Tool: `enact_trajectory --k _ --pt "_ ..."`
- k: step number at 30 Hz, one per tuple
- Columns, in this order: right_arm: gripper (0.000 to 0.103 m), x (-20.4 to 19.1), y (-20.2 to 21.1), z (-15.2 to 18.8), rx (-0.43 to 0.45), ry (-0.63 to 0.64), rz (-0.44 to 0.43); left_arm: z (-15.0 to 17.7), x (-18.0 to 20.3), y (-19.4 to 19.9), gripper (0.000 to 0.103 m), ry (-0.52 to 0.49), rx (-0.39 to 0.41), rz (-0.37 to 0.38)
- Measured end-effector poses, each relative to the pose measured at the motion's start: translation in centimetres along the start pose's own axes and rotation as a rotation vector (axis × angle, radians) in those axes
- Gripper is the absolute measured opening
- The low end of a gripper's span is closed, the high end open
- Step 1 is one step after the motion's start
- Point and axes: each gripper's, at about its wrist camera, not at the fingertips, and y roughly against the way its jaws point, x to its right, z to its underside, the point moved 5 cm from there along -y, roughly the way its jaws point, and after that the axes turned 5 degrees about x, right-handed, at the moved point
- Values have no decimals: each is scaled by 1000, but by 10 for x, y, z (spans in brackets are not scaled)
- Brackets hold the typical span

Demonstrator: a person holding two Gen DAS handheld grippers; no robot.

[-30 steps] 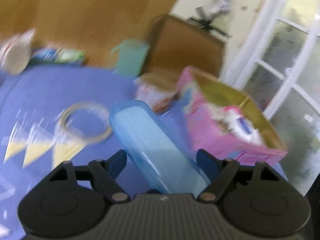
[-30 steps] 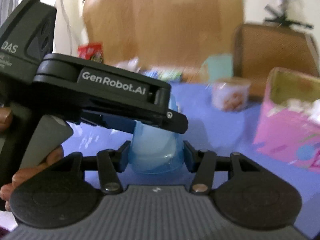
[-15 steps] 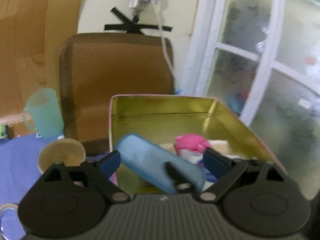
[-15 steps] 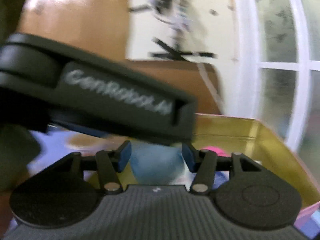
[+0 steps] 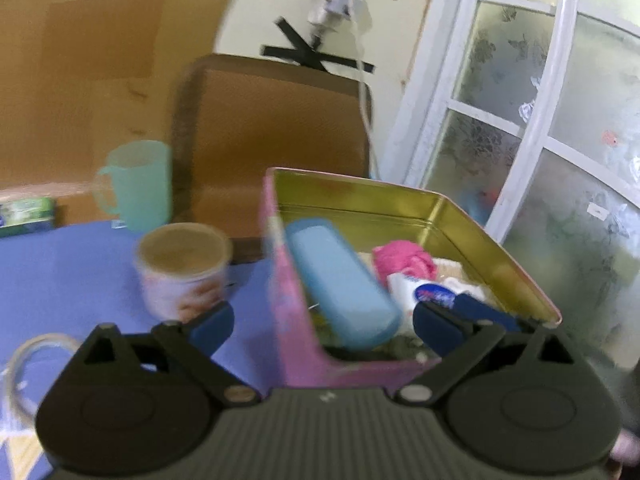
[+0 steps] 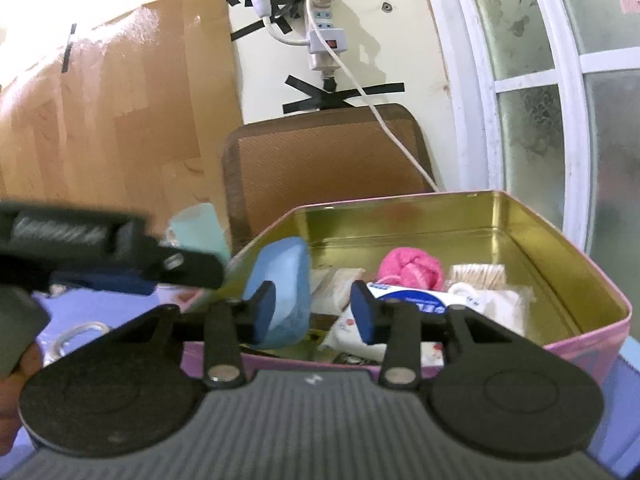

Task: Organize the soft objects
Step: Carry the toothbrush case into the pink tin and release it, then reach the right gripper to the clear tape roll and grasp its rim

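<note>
A blue soft case (image 5: pixel 340 280) tips over the near wall of the pink tin (image 5: pixel 492 232) as the left tongs (image 5: pixel 320 324) spread wide, clear of it. The right tongs (image 6: pixel 314 308) are closing with nothing pressed between them. Pink yarn (image 6: pixel 410 266), a tissue pack (image 6: pixel 404 304) and cotton swabs (image 6: pixel 476 272) already lie inside; a loose ring (image 5: pixel 36 354) remains on the purple table (image 5: pixel 68 264).

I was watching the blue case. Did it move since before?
Yes. The blue case left the purple tablecloth and now leans inside the pink tin, free of the opening left tongs.
</note>
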Motion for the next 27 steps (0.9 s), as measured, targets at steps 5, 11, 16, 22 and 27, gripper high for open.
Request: enact_trajectory --k 5,11,16,22,27 --pt "41 -25 7 2 13 17 -71 30 -62 44 101 32 11 -135" --pt "41 -84 11 14 -44 101 -222 64 -154 93 100 178 26 -350" --pt "41 -143 -13 34 -178 189 -368 87 -207 115 99 308 79 -450" --pt "41 -199 -75 48 -311 241 -396 84 -212 115 101 327 107 -432" --pt "32 -204 -118 66 -414 239 -348 86 -214 117 101 334 107 -430"
